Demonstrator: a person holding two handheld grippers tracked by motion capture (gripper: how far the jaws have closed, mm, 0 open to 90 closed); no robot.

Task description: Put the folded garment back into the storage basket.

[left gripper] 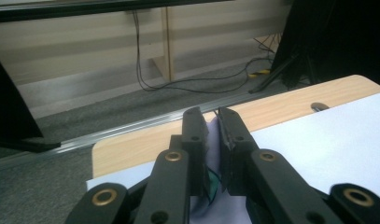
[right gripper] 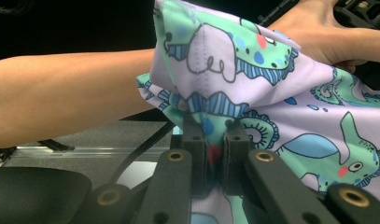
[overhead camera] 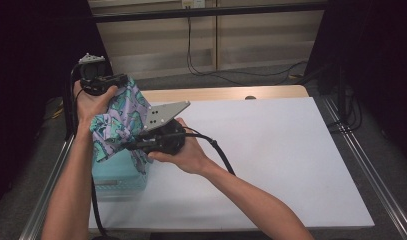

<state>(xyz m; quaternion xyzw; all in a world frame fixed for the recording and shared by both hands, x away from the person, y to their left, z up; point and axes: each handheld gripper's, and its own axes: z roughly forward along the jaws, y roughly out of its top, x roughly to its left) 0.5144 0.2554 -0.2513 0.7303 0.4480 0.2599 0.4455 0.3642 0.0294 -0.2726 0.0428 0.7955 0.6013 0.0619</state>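
A lilac cloth (overhead camera: 122,117) printed with green dinosaurs hangs in the air over the table's left edge, held by both grippers. My left gripper (overhead camera: 124,79) is at the cloth's top corner, shut on it. In the left gripper view a pale fold of the cloth (left gripper: 214,156) sits pinched between the jaws of the left gripper (left gripper: 213,116). My right gripper (overhead camera: 132,143) is lower, shut on the cloth's lower part. The right gripper view shows the right gripper (right gripper: 210,128) clamped on the printed cloth (right gripper: 253,84).
A teal box (overhead camera: 118,172) stands on the white table cover (overhead camera: 271,150) at the left, under the hanging cloth. The wooden table edge (overhead camera: 226,93) runs along the back. Cables lie on the floor (overhead camera: 231,75) beyond it. My left forearm (right gripper: 61,88) crosses the right gripper view.
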